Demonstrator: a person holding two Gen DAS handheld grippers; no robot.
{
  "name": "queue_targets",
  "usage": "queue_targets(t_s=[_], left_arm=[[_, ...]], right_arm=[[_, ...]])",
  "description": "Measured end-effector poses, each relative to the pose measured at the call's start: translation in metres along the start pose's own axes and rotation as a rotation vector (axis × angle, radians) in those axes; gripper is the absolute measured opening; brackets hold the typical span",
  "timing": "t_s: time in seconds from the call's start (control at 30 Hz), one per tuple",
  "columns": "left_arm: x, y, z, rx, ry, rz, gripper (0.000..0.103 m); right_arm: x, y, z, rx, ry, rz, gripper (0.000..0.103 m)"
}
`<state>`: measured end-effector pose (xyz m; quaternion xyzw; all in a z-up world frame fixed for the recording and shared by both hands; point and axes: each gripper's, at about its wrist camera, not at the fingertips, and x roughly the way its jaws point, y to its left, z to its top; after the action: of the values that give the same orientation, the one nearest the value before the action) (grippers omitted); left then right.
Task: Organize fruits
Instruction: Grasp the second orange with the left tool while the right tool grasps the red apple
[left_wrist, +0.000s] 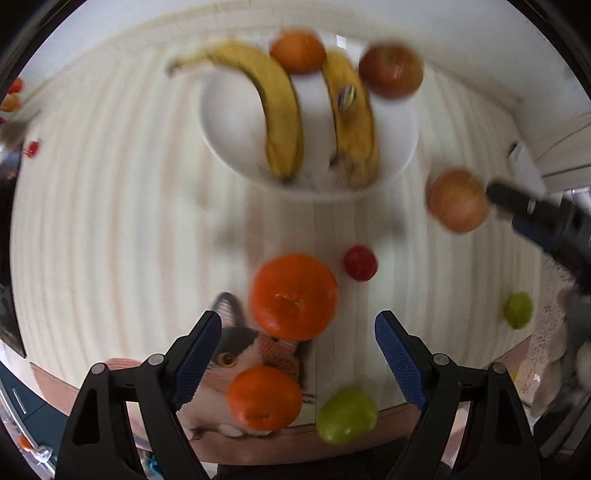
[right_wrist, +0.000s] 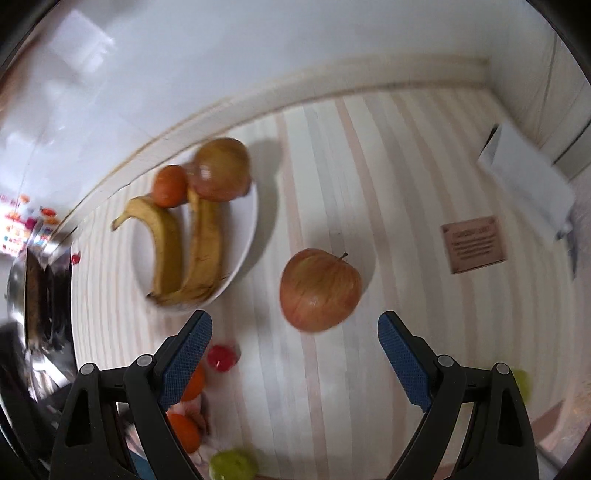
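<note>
Left hand-held gripper (left_wrist: 297, 343): jaws wide apart, nothing held. Large orange (left_wrist: 294, 296) just ahead, between the fingertips, not touching. Second orange (left_wrist: 264, 398) and green fruit (left_wrist: 346, 415) nearer the camera, between the fingers. Small red fruit (left_wrist: 360, 263) beyond, to the right.

Right hand-held gripper (right_wrist: 295, 341): jaws wide apart, empty. Apple (right_wrist: 320, 290) on striped worktop (right_wrist: 406, 184) just beyond the tips, slightly right of centre, apart from both pads.

Plate (right_wrist: 245, 218) farther left: two bananas (right_wrist: 186, 247), an orange, an apple on it.
</note>
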<state>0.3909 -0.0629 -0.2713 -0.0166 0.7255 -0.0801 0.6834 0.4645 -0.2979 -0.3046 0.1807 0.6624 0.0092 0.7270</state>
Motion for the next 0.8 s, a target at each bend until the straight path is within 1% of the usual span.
queue_targets(t_s=[0.07, 0.17, 0.2, 0.23, 0.27, 0.3, 0.33, 0.43, 0.5, 0.67, 0.8], left_arm=[[0.019, -0.005, 0.004, 0.013, 0.039, 0.014, 0.085], [0.038, -0.010, 0.011, 0.030, 0.076, 0.033, 0.084], [0.042, -0.012, 0.013, 0.036, 0.078, 0.039, 0.080], [0.045, -0.012, 0.015, 0.043, 0.077, 0.059, 0.071], [0.048, -0.012, 0.017, 0.043, 0.072, 0.082, 0.065], [0.047, -0.010, 0.017, 0.038, 0.064, 0.081, 0.064], [0.045, -0.008, 0.018, 0.030, 0.050, 0.069, 0.063], [0.041, -0.002, 0.018, 0.042, 0.026, 0.108, 0.063], [0.039, 0.010, 0.017, 0.022, 0.027, 0.107, 0.063], [0.035, 0.039, 0.014, -0.020, 0.032, 0.114, 0.063], [0.033, 0.047, 0.014, -0.038, 0.039, 0.090, 0.063]], right_arm=[[0.015, -0.005, 0.006, 0.018, 0.017, -0.002, 0.093], [0.037, -0.009, 0.014, 0.034, 0.053, -0.035, 0.093], [0.044, -0.010, 0.015, 0.038, 0.068, -0.044, 0.090], [0.052, -0.011, 0.016, 0.038, 0.091, -0.056, 0.087], [0.057, -0.012, 0.017, 0.042, 0.105, -0.061, 0.084], [0.063, -0.013, 0.017, 0.048, 0.115, -0.051, 0.074], [0.066, -0.013, 0.016, 0.047, 0.116, -0.048, 0.070], [0.065, -0.010, 0.013, 0.022, 0.105, -0.057, 0.070], [0.065, -0.005, 0.007, 0.001, 0.116, -0.042, 0.070], [0.061, 0.023, -0.026, -0.121, 0.161, -0.033, 0.070], [0.065, 0.040, -0.053, -0.170, 0.199, -0.021, 0.070]])
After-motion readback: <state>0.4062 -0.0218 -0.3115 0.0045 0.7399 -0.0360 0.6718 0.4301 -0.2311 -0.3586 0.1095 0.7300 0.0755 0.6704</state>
